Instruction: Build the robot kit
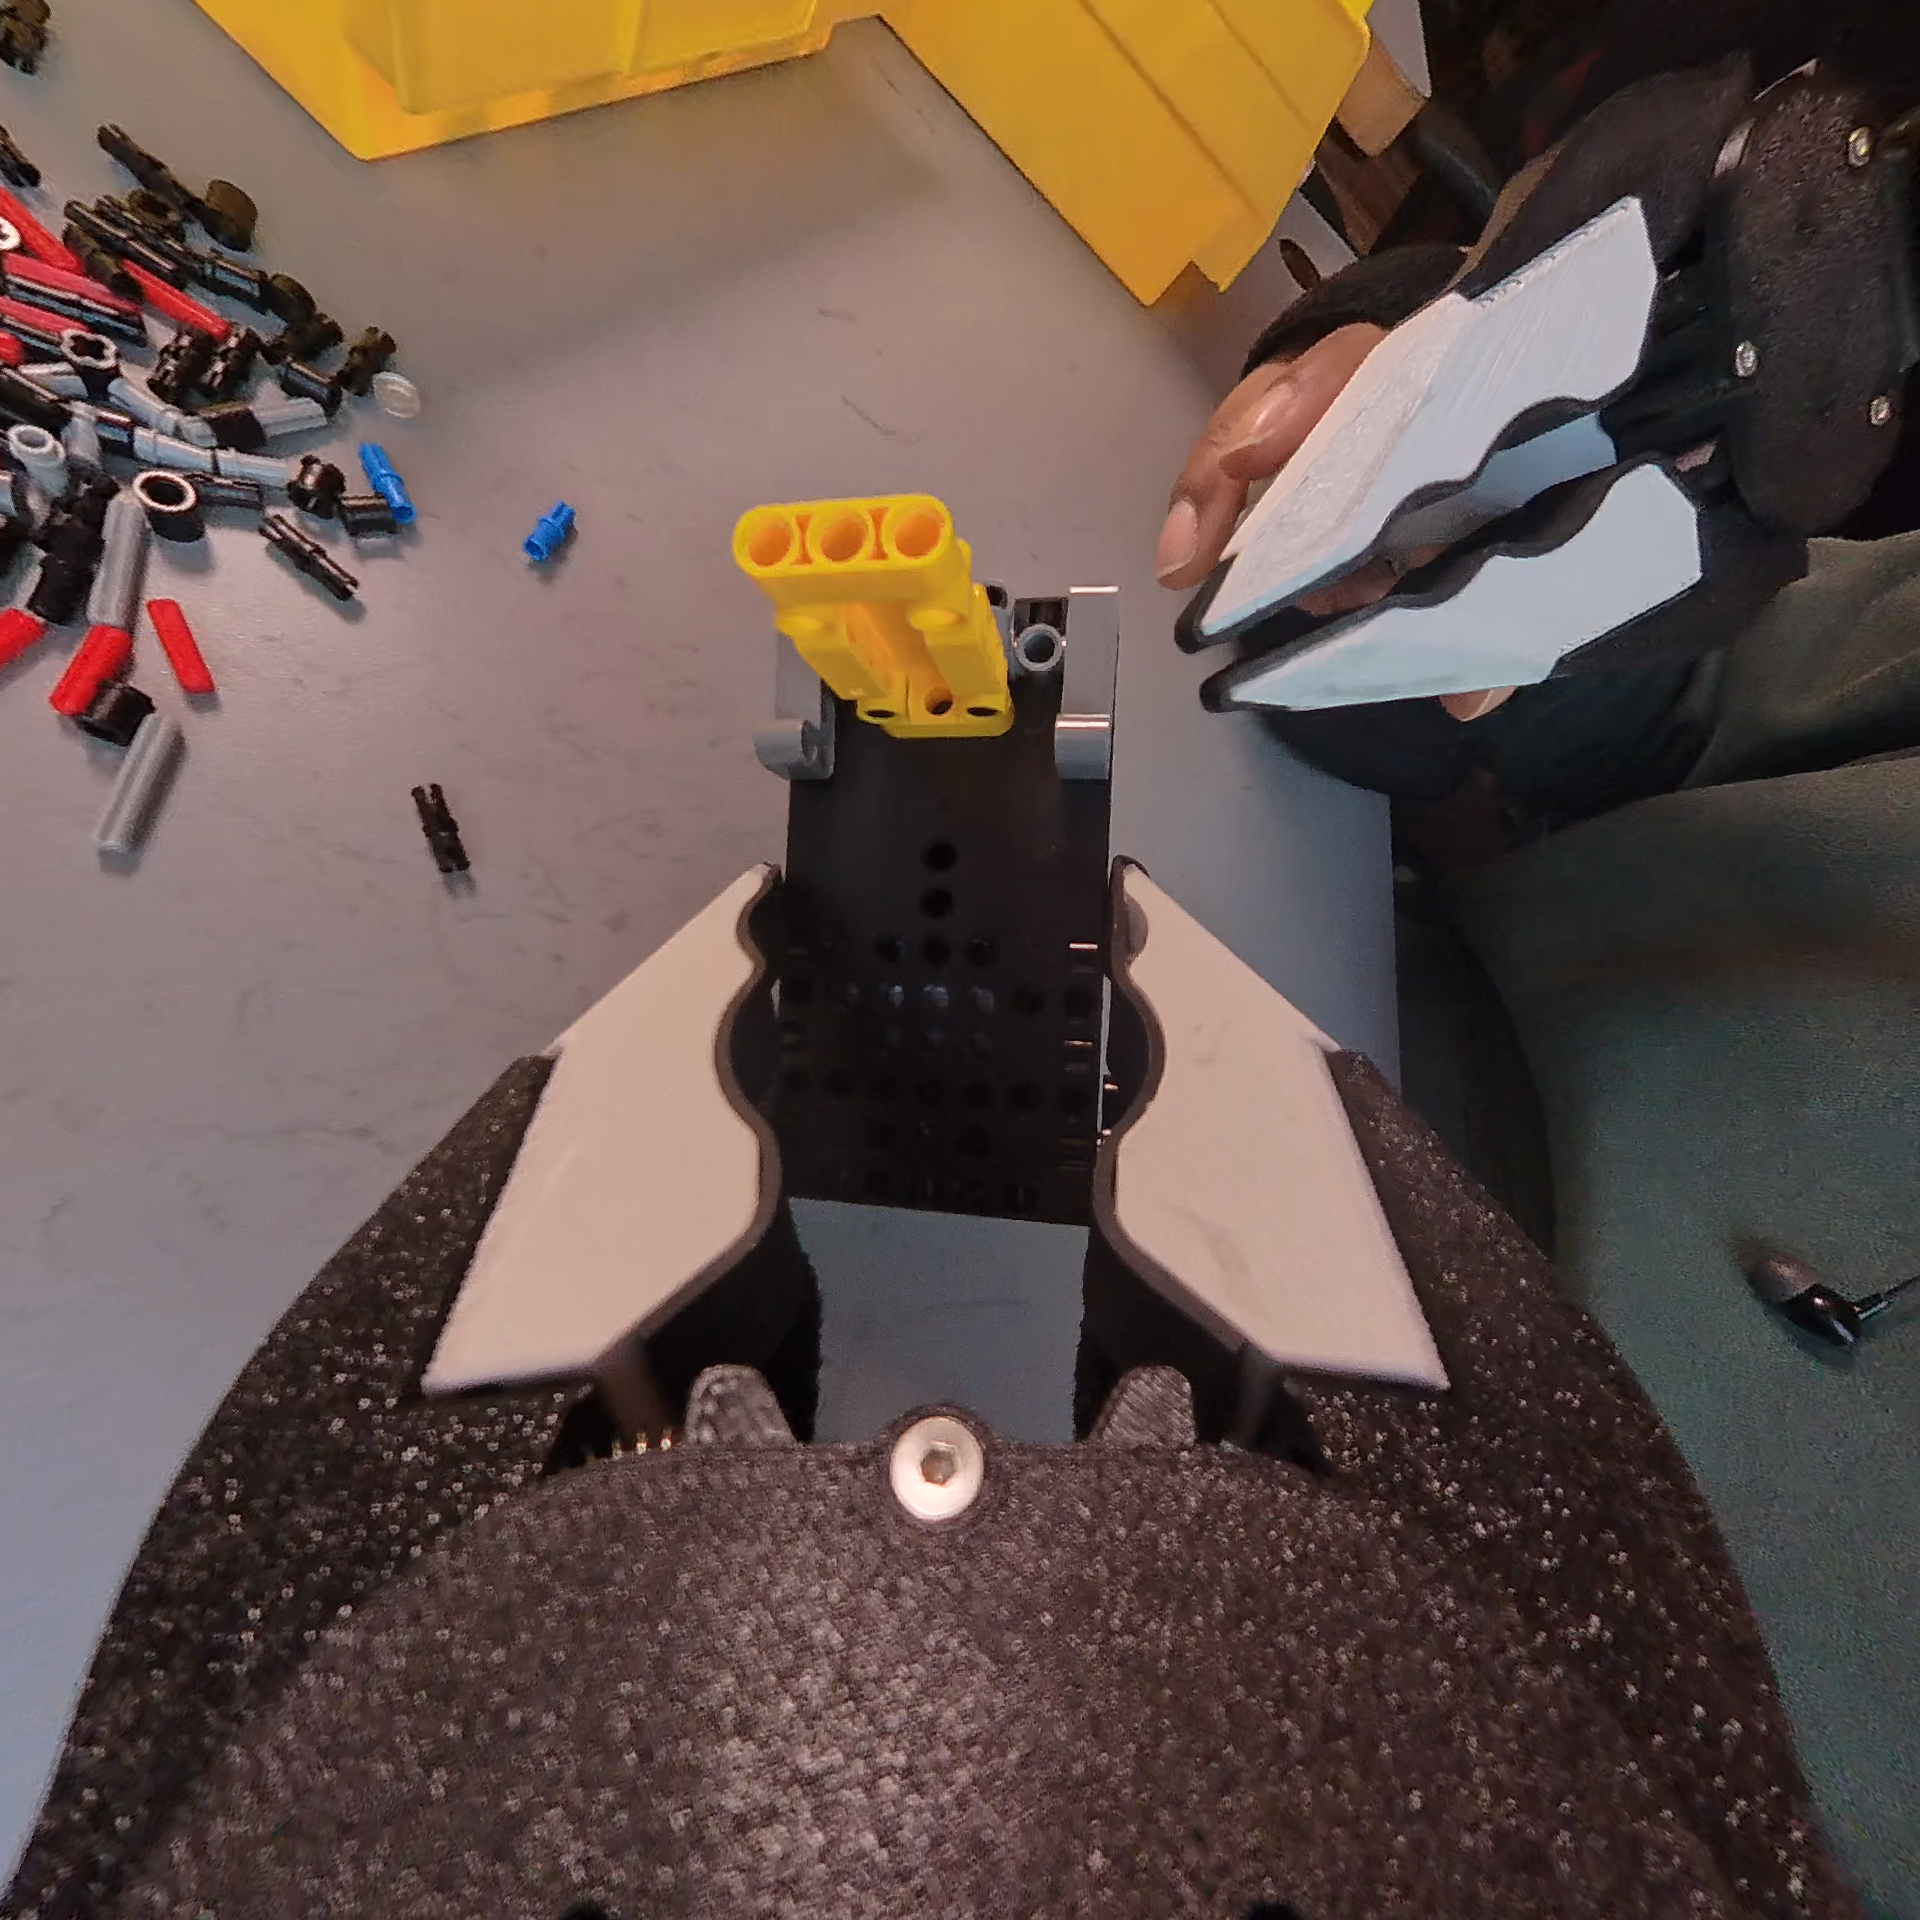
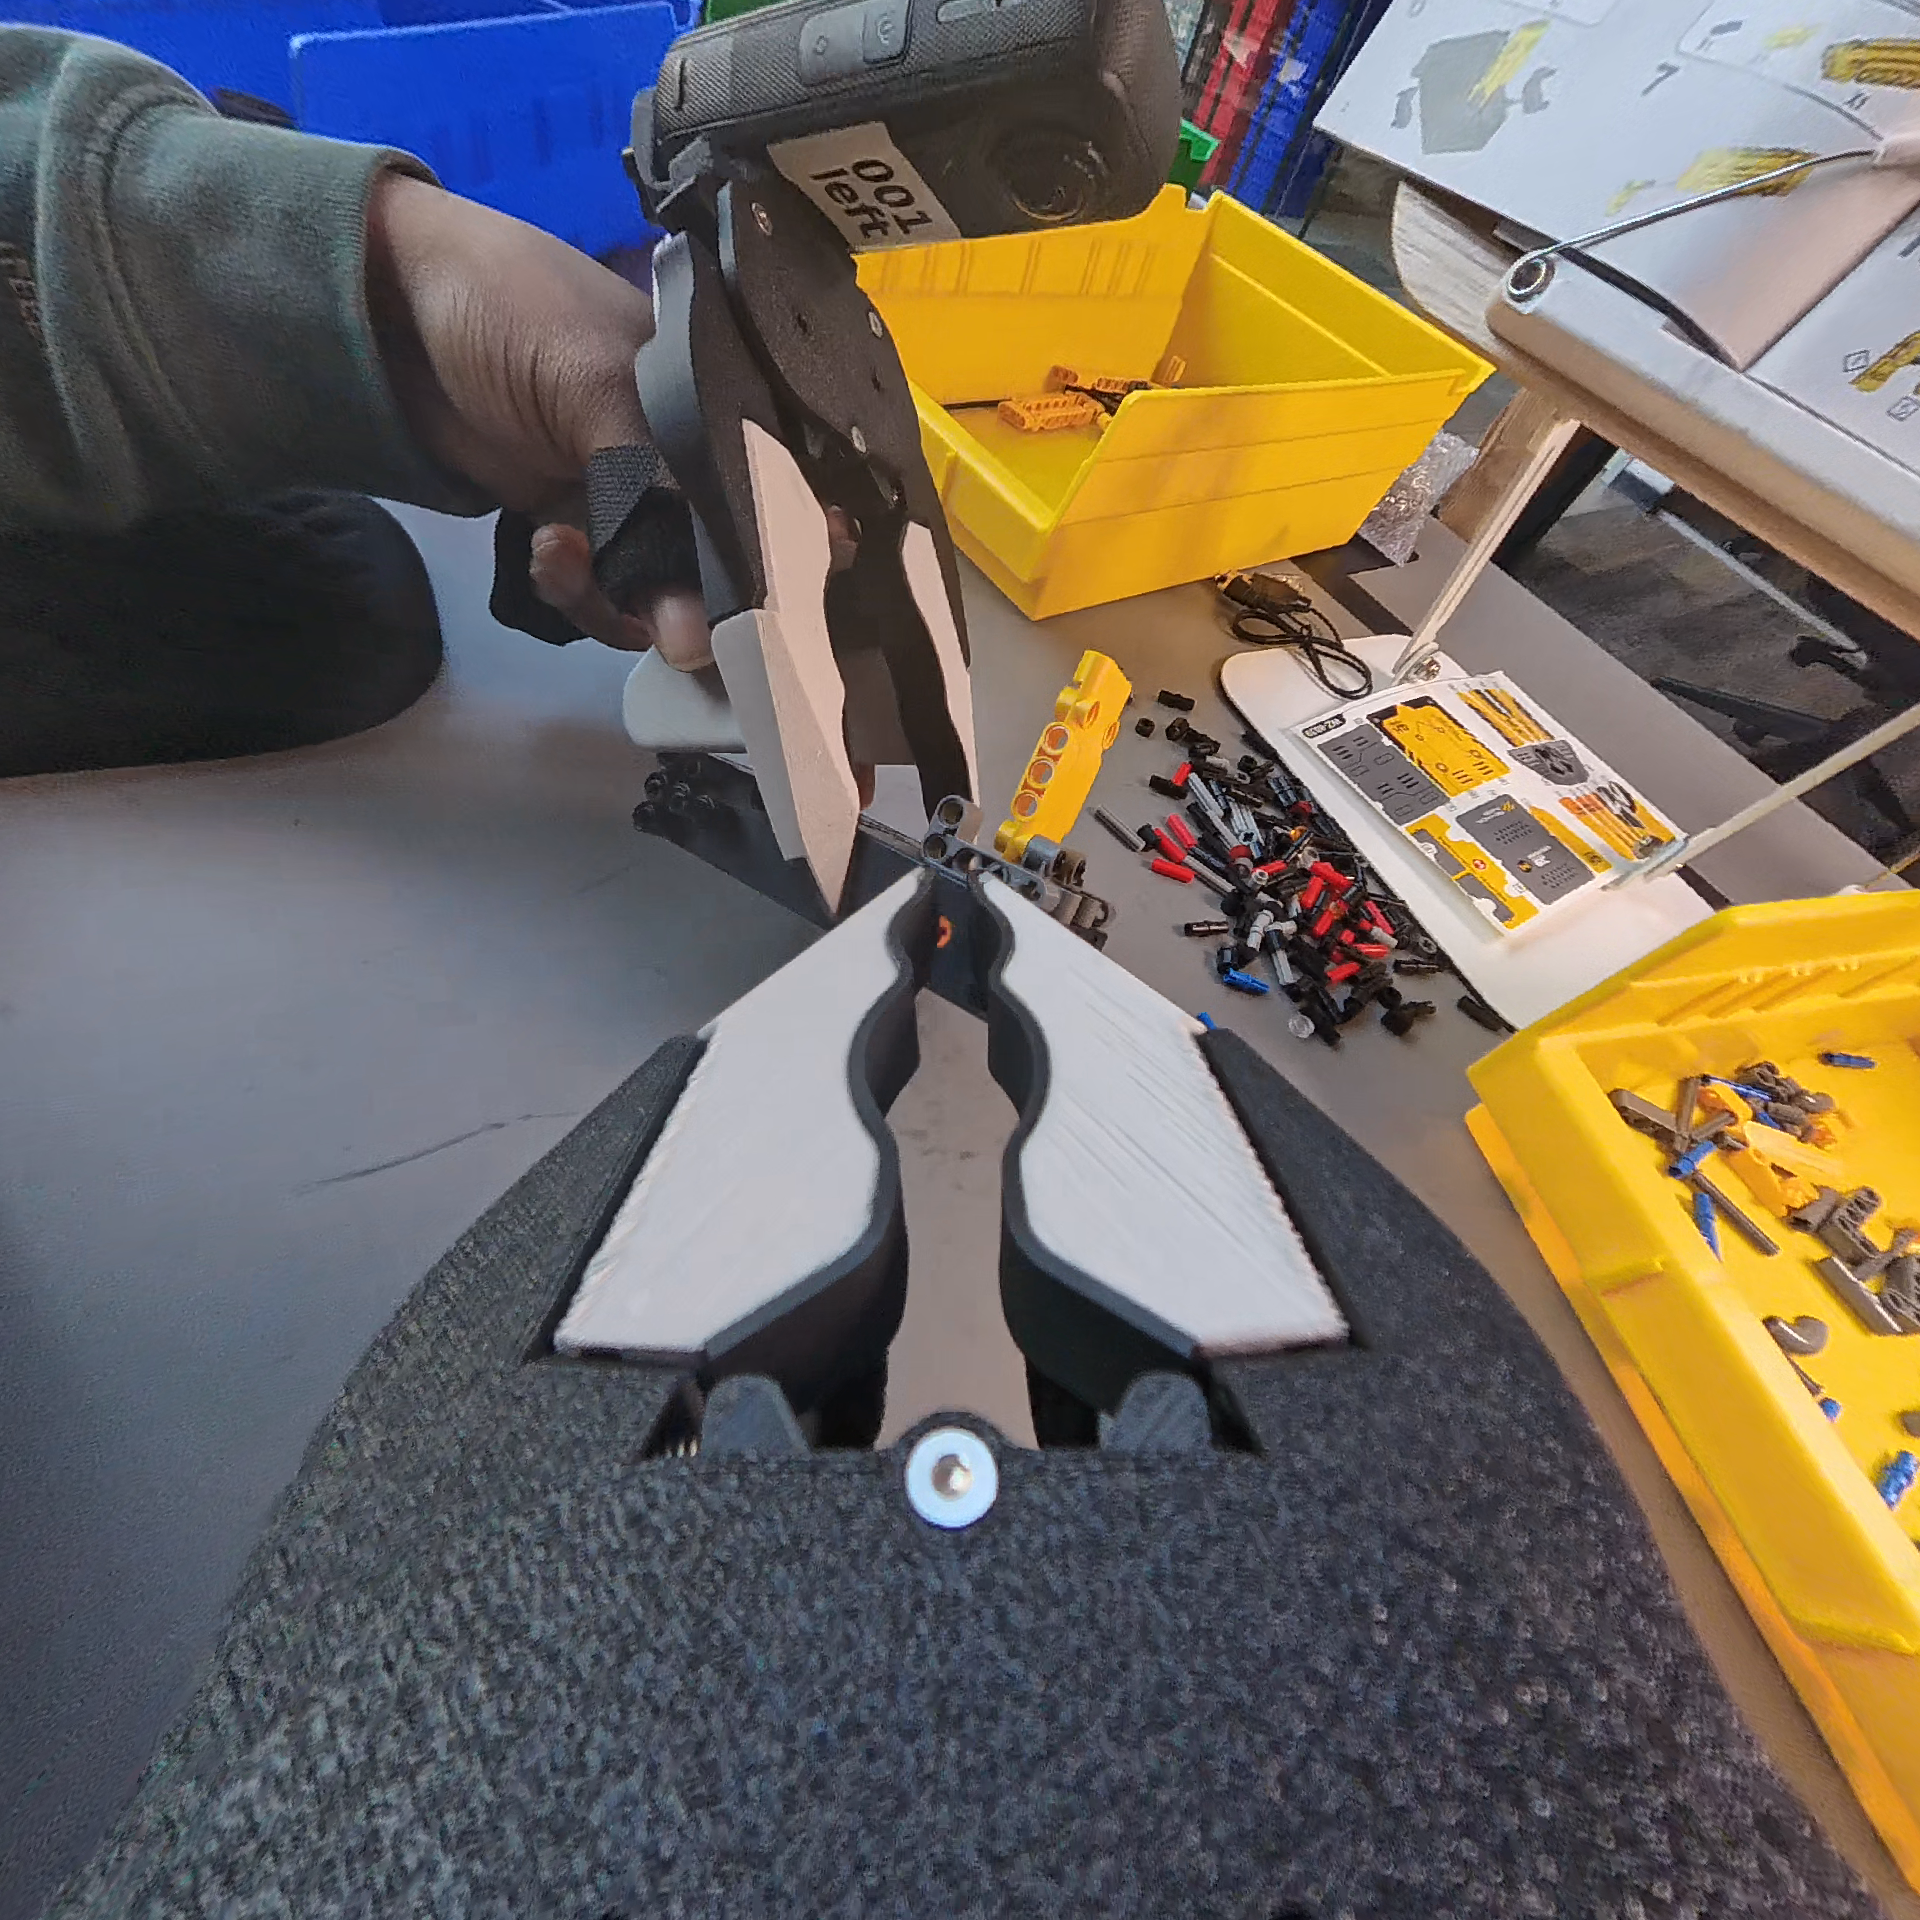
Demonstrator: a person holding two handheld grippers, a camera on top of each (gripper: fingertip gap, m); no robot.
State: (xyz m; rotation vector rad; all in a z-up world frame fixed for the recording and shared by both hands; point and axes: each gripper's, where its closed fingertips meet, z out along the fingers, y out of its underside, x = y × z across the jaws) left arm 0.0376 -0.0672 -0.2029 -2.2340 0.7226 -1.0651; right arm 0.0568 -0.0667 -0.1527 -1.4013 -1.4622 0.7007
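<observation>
The grey flat surface (image 1: 623,935) carries everything, and its right edge runs beside a person's green sleeve. A large yellow plastic bin (image 2: 1195,416) stands toward the far side, holding a few yellow beams; a second yellow plastic tray (image 2: 1714,1247) of grey and blue parts sits at the near right corner in the right wrist view. A white board with a printed sheet of yellow and grey stickers (image 2: 1455,790) lies between them.

The left gripper (image 1: 940,883) has its grey fingers (image 1: 644,1122) clamped on either side of a black perforated brick assembly (image 1: 935,997), which rests on the surface near its right edge. A yellow three-hole beam (image 1: 873,613) stands up from the assembly's far end, flanked by small grey connector pieces (image 1: 1039,649).

The right gripper (image 2: 951,883) has its fingers (image 2: 1143,1164) nearly together, tips just apart, reaching the grey connector end of the assembly; whether they pinch anything cannot be told.

A scattered pile of small black, red and grey pins (image 1: 135,416) lies toward the left edge, with two loose blue pins (image 1: 548,532) beside it.
</observation>
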